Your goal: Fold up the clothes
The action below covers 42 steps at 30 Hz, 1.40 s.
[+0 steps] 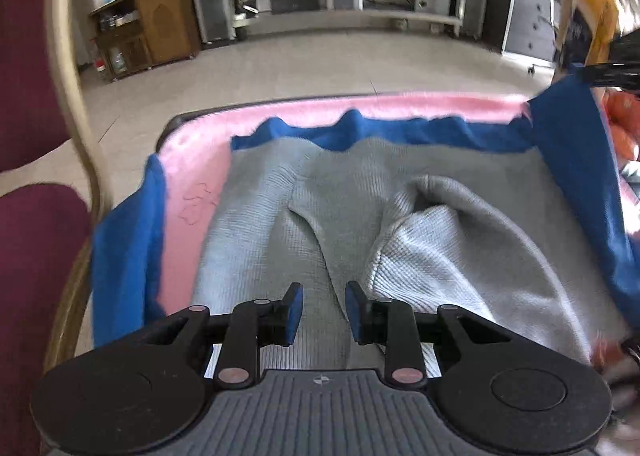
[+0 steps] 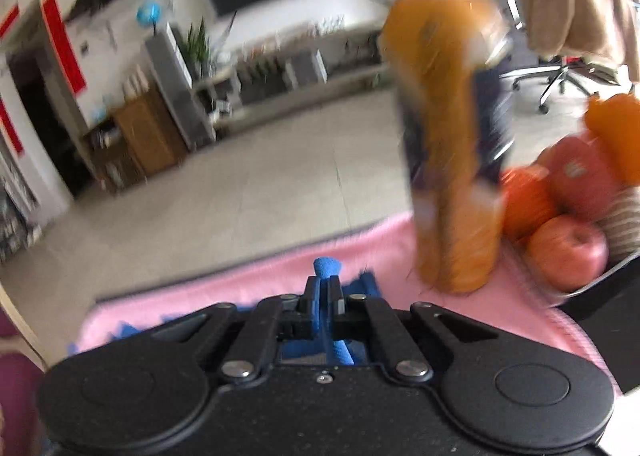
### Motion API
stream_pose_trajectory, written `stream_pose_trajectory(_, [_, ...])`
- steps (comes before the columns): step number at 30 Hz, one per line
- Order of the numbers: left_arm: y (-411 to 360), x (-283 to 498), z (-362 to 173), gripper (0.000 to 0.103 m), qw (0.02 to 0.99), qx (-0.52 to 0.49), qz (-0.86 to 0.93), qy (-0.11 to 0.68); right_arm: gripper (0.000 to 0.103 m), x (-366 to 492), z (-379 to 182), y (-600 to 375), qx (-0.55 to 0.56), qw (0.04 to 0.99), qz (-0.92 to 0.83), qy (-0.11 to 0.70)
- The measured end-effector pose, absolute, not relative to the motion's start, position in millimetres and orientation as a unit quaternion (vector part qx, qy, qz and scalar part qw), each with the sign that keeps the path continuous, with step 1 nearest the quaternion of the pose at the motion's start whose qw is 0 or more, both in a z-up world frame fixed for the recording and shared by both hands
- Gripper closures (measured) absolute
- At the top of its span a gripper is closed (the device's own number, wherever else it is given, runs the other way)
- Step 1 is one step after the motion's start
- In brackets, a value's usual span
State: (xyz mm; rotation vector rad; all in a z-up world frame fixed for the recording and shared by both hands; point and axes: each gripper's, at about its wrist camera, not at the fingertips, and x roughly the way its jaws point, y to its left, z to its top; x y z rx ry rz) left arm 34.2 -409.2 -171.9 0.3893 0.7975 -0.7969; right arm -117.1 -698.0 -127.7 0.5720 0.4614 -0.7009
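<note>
The blue-and-grey garment (image 1: pixel 400 215) lies on the pink blanket (image 1: pixel 192 175); the left gripper (image 1: pixel 322 308) hovers released above its grey middle; the right gripper (image 2: pixel 325 294) is clenched on its blue edge (image 2: pixel 327 268), near a bottle (image 2: pixel 452 175) and fruit (image 2: pixel 568 248).

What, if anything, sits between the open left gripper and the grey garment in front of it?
Nothing visible. The left gripper is open directly over the grey knit garment, with only cloth between its fingers. The right gripper is shut on the blue cloth at the far right edge, out of that path.
</note>
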Motion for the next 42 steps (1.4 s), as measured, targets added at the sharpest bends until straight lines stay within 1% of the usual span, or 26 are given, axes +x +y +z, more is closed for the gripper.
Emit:
stream_pose_trajectory(7, [-375,-10,-126,0.075,0.831,0.152,-0.390,0.367,0.100,-241,-15,-679,0.303,0.879,-0.351,0.108])
stream_pose_trajectory(10, [-365,-30,-108,0.076,0.832,0.144,-0.397,0.360,0.100,-286,17,-682,0.302,0.877,-0.367,0.075])
stream_pose_trajectory(13, [-364,-53,-92,0.076,0.827,0.143,-0.413,0.353,0.100,-330,28,-697,0.307,0.867,-0.387,0.060])
stream_pose_trajectory(15, [-372,-70,-89,0.076,0.821,0.149,-0.427,0.350,0.100,-362,20,-714,0.321,0.855,-0.404,0.057])
stream_pose_trajectory(18, [-387,-95,-92,0.076,0.808,0.161,-0.447,0.349,0.100,-398,-12,-743,0.345,0.838,-0.419,0.062])
stream_pose_trajectory(21, [-407,-119,-111,0.076,0.788,0.180,-0.463,0.365,0.100,-428,-68,-772,0.377,0.812,-0.440,0.068])
stream_pose_trajectory(24, [-425,-138,-138,0.076,0.766,0.208,-0.469,0.389,0.099,-457,-134,-798,0.425,0.765,-0.477,0.081])
stream_pose_trajectory(26, [-432,-146,-152,0.076,0.753,0.226,-0.470,0.401,0.094,-476,-179,-809,0.479,0.716,-0.500,0.091])
stream_pose_trajectory(28, [-435,-152,-160,0.076,0.746,0.238,-0.468,0.409,0.089,-499,-216,-814,0.545,0.659,-0.511,0.082])
stream_pose_trajectory(31, [-429,-152,-157,0.076,0.747,0.239,-0.466,0.409,0.083,-513,-216,-809,0.560,0.655,-0.503,0.061])
stream_pose_trajectory(35, [-411,-148,-145,0.076,0.759,0.228,-0.457,0.404,0.079,-499,-165,-795,0.515,0.707,-0.479,0.074])
stream_pose_trajectory(36, [-406,-146,-142,0.076,0.762,0.224,-0.455,0.404,0.075,-493,-151,-790,0.502,0.718,-0.475,0.076])
stream_pose_trajectory(37, [-401,-144,-140,0.076,0.764,0.219,-0.452,0.406,0.069,-487,-139,-784,0.490,0.727,-0.473,0.080])
stream_pose_trajectory(39, [-389,-139,-140,0.076,0.766,0.213,-0.445,0.413,0.064,-478,-127,-781,0.477,0.735,-0.472,0.094])
stream_pose_trajectory(42, [-381,-133,-145,0.076,0.768,0.214,-0.433,0.421,0.066,-472,-141,-792,0.482,0.717,-0.486,0.132])
